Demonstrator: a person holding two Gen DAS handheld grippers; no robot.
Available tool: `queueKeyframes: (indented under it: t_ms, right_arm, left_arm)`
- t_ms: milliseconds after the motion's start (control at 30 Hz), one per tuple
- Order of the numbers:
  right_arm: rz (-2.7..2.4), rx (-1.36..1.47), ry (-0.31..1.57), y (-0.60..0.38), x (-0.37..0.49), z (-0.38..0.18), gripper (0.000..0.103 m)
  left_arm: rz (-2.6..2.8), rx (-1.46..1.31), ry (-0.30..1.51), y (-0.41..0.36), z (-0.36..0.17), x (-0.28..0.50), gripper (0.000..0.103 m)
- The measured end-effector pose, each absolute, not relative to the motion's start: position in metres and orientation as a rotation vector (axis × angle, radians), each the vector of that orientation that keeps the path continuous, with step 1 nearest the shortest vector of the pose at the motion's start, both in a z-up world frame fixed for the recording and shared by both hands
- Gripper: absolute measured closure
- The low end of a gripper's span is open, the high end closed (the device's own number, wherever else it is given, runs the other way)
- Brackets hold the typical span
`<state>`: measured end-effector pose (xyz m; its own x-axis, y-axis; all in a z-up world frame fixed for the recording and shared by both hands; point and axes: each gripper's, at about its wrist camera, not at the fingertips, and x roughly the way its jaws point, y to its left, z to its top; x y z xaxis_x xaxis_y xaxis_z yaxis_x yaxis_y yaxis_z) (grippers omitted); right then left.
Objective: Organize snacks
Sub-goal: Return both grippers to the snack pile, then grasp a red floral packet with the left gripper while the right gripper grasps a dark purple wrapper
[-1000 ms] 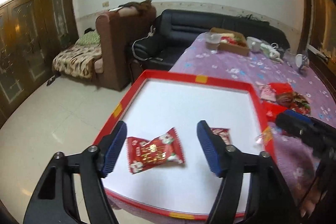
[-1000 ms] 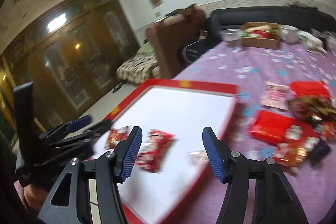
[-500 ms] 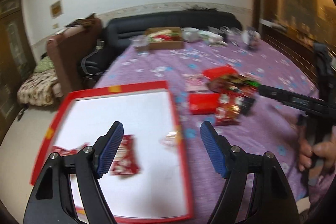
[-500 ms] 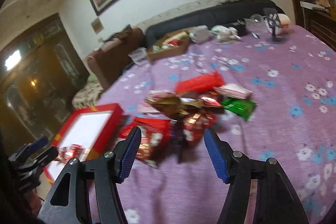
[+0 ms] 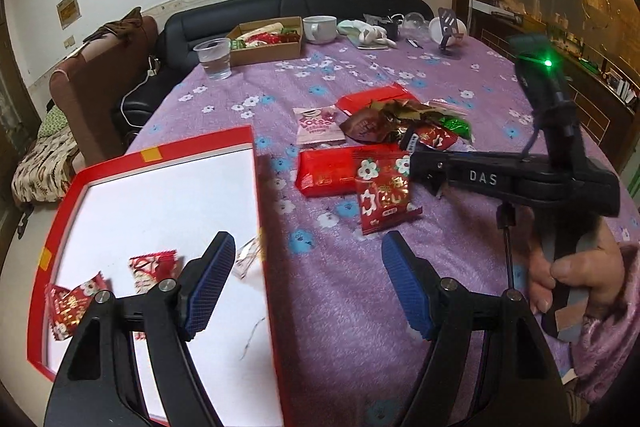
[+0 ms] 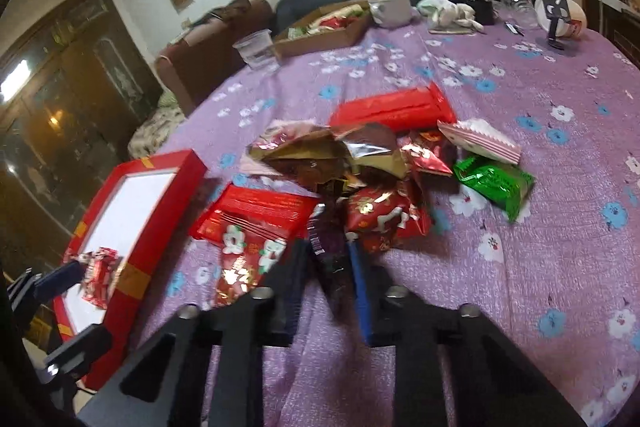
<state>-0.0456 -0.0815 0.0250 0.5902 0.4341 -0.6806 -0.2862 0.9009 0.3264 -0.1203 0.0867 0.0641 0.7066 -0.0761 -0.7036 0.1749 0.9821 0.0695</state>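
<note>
A red tray with a white floor [image 5: 156, 155] [image 6: 160, 187] lies at the table's left edge and holds a few red snack packets [image 5: 74, 307]. A pile of snack packets [image 5: 384, 131] [image 6: 360, 163] lies on the purple cloth to its right. My left gripper [image 5: 308, 287] is open and empty over the tray's right rim. My right gripper [image 6: 328, 259] is shut on a dark snack packet [image 6: 332, 255] at the near edge of the pile, and also shows in the left wrist view [image 5: 424, 163].
A flat red packet [image 5: 324, 175] and a red flowered packet [image 5: 382, 195] lie between tray and pile. A green packet [image 6: 496, 183] lies at the pile's right. A plastic cup [image 5: 214, 59], a cardboard box [image 5: 268, 45] and a mug [image 5: 320, 29] stand at the far end.
Both grippers swung right from the tray toward the pile. My right gripper went from open to shut on the dark packet. My left gripper stayed open.
</note>
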Motion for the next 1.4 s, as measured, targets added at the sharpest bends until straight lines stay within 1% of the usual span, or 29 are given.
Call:
queueKeyframes:
  t_ms: [67, 133, 267, 333, 500, 667, 733, 767, 800, 867, 933, 1400]
  right_arm:
    - [0.452, 0.236, 0.847, -0.087, -0.046, 0.026, 0.088]
    - [0.477, 0.312, 0.852, -0.097, -0.044, 0.027, 0.088]
    - [0.504, 0.538, 0.796, -0.135, -0.044, 0.031, 0.088]
    - [0.491, 0.608, 0.785, -0.148, -0.043, 0.03, 0.088]
    - [0.468, 0.67, 0.799, -0.16, -0.039, 0.027, 0.088]
    - [0.48, 0.657, 0.779, -0.158, -0.042, 0.032, 0.087]
    - [0.483, 0.656, 0.779, -0.157, -0.041, 0.031, 0.087]
    - [0.484, 0.656, 0.781, -0.157, -0.041, 0.031, 0.087]
    - [0.485, 0.655, 0.784, -0.156, -0.041, 0.031, 0.087]
    - [0.487, 0.65, 0.789, -0.154, -0.04, 0.03, 0.087]
    - [0.491, 0.637, 0.789, -0.152, -0.041, 0.03, 0.087]
    - [0.514, 0.481, 0.757, -0.126, -0.048, 0.039, 0.087]
  left_arm:
    - [-0.158, 0.128, 0.786, 0.08, 0.064, -0.114, 0.027]
    - [-0.182, 0.133, 0.794, 0.07, 0.065, -0.108, 0.027]
    - [-0.196, 0.162, 0.831, 0.049, 0.057, -0.092, 0.027]
    - [-0.21, 0.147, 0.854, 0.044, 0.052, -0.084, 0.027]
    - [-0.201, 0.089, 0.919, 0.039, 0.038, -0.067, 0.027]
    - [-0.181, 0.062, 0.949, 0.035, 0.028, -0.058, 0.028]
    - [-0.17, 0.054, 0.951, 0.035, 0.024, -0.055, 0.037]
    - [-0.173, 0.045, 0.954, 0.036, 0.023, -0.054, 0.047]
    - [-0.176, 0.034, 0.963, 0.036, 0.02, -0.051, 0.053]
    - [-0.172, 0.028, 0.952, 0.037, 0.019, -0.052, 0.054]
    - [-0.169, 0.037, 0.937, 0.036, 0.02, -0.054, 0.064]
    - [-0.129, 0.068, 0.831, 0.041, 0.044, -0.076, 0.064]
